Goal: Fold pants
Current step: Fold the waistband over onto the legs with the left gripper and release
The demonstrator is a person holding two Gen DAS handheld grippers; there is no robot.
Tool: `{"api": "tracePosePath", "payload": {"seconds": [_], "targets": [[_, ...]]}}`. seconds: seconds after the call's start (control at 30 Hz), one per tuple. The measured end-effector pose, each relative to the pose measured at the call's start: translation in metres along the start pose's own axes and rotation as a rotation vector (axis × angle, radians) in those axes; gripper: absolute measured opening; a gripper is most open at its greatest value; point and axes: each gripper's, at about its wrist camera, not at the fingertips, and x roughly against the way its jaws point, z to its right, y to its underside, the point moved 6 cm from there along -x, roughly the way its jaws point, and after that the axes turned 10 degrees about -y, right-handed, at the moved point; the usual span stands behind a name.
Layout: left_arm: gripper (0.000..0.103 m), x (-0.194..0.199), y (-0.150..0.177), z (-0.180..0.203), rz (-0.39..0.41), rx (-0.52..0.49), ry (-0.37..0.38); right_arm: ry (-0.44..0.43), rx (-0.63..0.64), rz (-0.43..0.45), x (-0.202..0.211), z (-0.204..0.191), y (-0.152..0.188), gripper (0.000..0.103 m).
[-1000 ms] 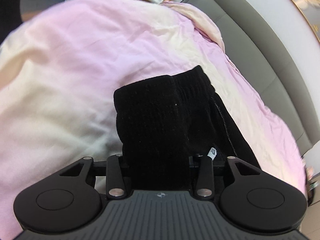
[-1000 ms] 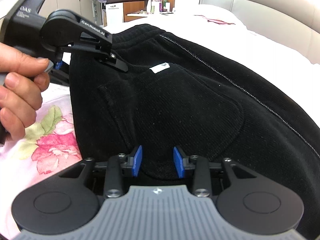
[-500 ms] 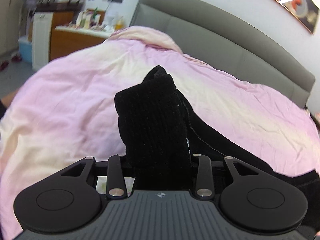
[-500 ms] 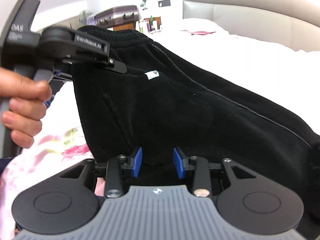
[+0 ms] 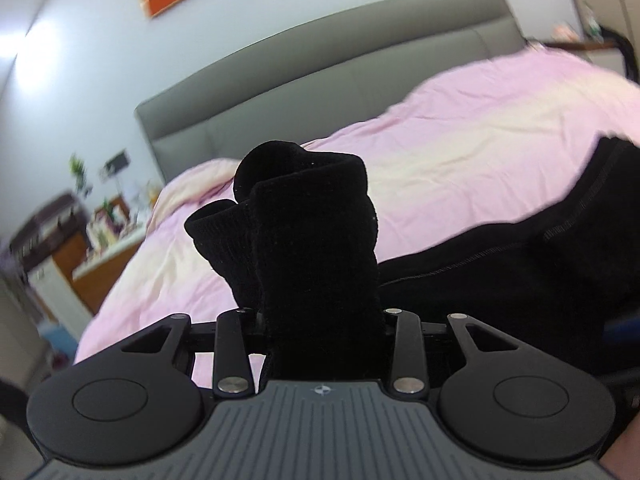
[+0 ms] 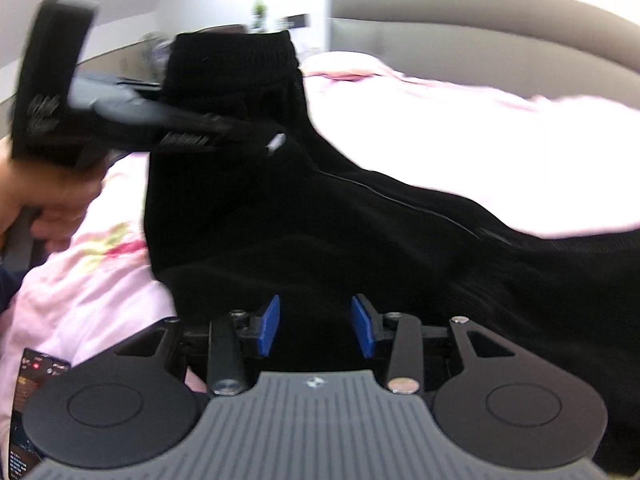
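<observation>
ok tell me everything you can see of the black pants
The black pants look like thick ribbed knit with a ribbed waistband, a thin side seam and a small white tag. The waistband end is lifted off the pink bedding, bunched in the left tongs, while the right tongs grip the fabric lower down. The rest trails onto the bed.

The pants (image 5: 316,248) are black ribbed cloth — matt, slightly fuzzy. The bedsheet (image 5: 460,160) is smooth pink cloth. The headboard (image 5: 320,80) looks like padded grey leather. Both grippers — left gripper (image 5: 320,316), right gripper (image 6: 316,326) — are matt black plastic.
</observation>
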Motion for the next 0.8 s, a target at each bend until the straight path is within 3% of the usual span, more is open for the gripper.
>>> {"api": "tracePosePath", "payload": {"seconds": [0.17, 0.27, 0.4, 0.5, 0.57, 0.63, 0.7, 0.8], "targets": [[0.042, 0.006, 0.003, 0.061, 0.069, -0.240, 0.010, 0.049, -0.161, 0.002, 0.001, 0.035, 0.012, 0.038], [0.047, 0.000, 0.020, 0.093, 0.071, -0.373, 0.020, 0.077, -0.222, -0.015, -0.004, 0.049, 0.019, 0.038], [0.049, -0.024, 0.059, 0.120, -0.047, -0.412, 0.096, 0.041, -0.311, 0.003, 0.001, 0.068, 0.028, 0.037], [0.049, -0.025, 0.066, 0.130, -0.022, -0.465, 0.049, 0.038, -0.302, -0.004, 0.002, 0.071, 0.030, 0.037], [0.053, -0.025, 0.064, 0.125, -0.032, -0.463, 0.037, 0.040, -0.292, -0.008, 0.002, 0.071, 0.031, 0.037], [0.068, -0.022, 0.062, 0.113, -0.052, -0.423, 0.048, 0.038, -0.292, -0.010, 0.002, 0.074, 0.030, 0.037], [0.081, -0.016, 0.057, 0.096, -0.091, -0.338, 0.113, 0.033, -0.305, -0.010, 0.002, 0.076, 0.030, 0.037], [0.087, 0.000, 0.055, 0.064, -0.115, -0.190, 0.200, 0.022, -0.326, -0.007, 0.003, 0.078, 0.031, 0.038]]}}
